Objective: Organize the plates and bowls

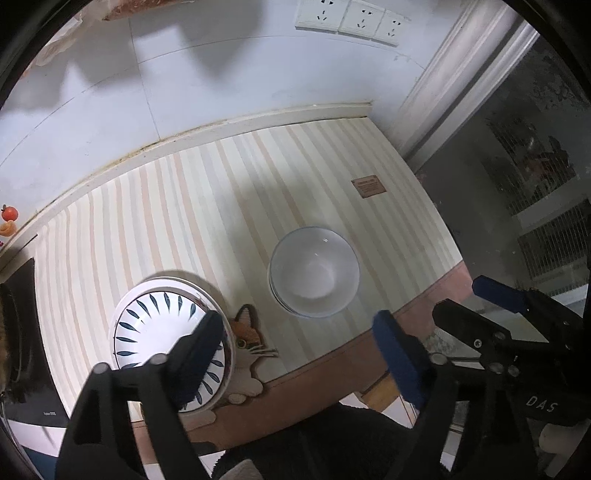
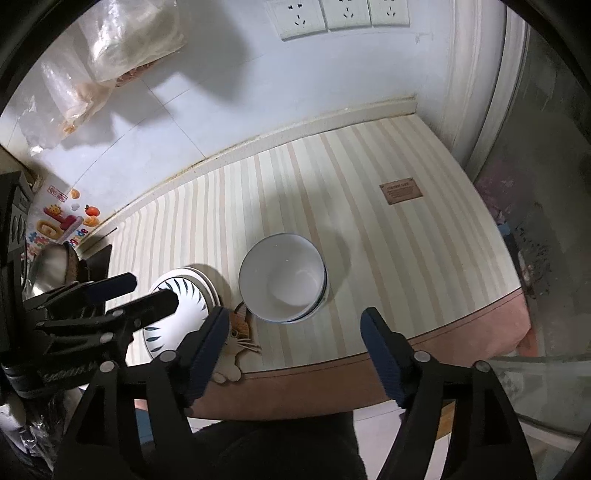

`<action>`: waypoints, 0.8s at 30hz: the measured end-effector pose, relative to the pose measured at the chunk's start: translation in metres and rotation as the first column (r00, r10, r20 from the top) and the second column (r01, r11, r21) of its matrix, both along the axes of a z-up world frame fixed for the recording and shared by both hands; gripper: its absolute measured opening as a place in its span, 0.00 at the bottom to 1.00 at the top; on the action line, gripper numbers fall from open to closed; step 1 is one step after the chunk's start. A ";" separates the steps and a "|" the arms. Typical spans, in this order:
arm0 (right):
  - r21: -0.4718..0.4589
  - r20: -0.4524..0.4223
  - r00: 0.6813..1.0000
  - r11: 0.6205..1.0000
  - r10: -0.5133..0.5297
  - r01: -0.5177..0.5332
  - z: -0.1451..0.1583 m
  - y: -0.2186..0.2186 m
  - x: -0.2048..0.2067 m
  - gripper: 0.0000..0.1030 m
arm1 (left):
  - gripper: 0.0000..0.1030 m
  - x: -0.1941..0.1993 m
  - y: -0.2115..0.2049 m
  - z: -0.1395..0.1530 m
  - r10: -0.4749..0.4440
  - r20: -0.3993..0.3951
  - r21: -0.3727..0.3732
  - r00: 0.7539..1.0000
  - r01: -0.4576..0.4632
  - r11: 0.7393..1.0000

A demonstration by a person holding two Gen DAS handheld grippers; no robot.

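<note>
A stack of white bowls stands on the striped mat; it also shows in the right wrist view. A stack of plates with a blue leaf-patterned dish on top sits at the mat's near left, also in the right wrist view. My left gripper is open and empty above the table's near edge, its left finger over the patterned dish. My right gripper is open and empty, just in front of the bowls. The right gripper shows at the right in the left wrist view, and the left gripper at the left in the right wrist view.
A cat-shaped coaster lies between the two stacks. A brown label is on the mat's far right. Wall sockets and plastic bags are on the tiled wall. A metal pot stands at the left.
</note>
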State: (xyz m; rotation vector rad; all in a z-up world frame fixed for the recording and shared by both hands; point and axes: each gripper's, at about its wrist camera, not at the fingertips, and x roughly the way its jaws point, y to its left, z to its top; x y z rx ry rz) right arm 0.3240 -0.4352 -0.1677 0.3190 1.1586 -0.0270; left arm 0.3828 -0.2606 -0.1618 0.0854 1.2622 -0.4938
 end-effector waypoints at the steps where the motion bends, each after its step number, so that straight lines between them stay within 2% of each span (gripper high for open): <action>1: -0.008 0.001 1.000 1.000 -0.001 0.001 0.001 0.000 -0.001 0.80 | 0.82 -0.001 0.001 0.001 0.000 0.001 -0.004 1.000 0.000 1.000; 9: -0.031 0.006 1.000 0.999 -0.012 0.012 0.009 -0.003 -0.008 0.84 | 0.85 -0.002 0.002 0.008 0.015 0.003 -0.036 1.000 -0.014 0.999; 14: -0.019 0.024 0.999 1.000 -0.022 0.022 0.012 -0.009 -0.008 0.86 | 0.85 0.004 -0.002 -0.001 0.010 -0.013 -0.045 1.000 -0.011 0.999; 18: 0.019 0.029 0.999 0.999 -0.031 0.031 0.001 -0.017 0.000 0.88 | 0.85 0.025 -0.006 -0.034 0.044 -0.083 -0.061 0.996 -0.049 0.997; 20: 0.092 0.015 0.999 0.995 -0.032 0.030 -0.020 -0.025 0.009 0.88 | 0.85 0.037 -0.008 -0.055 0.068 -0.107 -0.052 0.992 -0.073 0.996; 24: 0.233 -0.016 0.999 0.972 -0.029 0.032 -0.066 -0.037 0.027 0.88 | 0.85 0.062 -0.007 -0.105 0.117 -0.221 -0.032 0.968 -0.127 0.991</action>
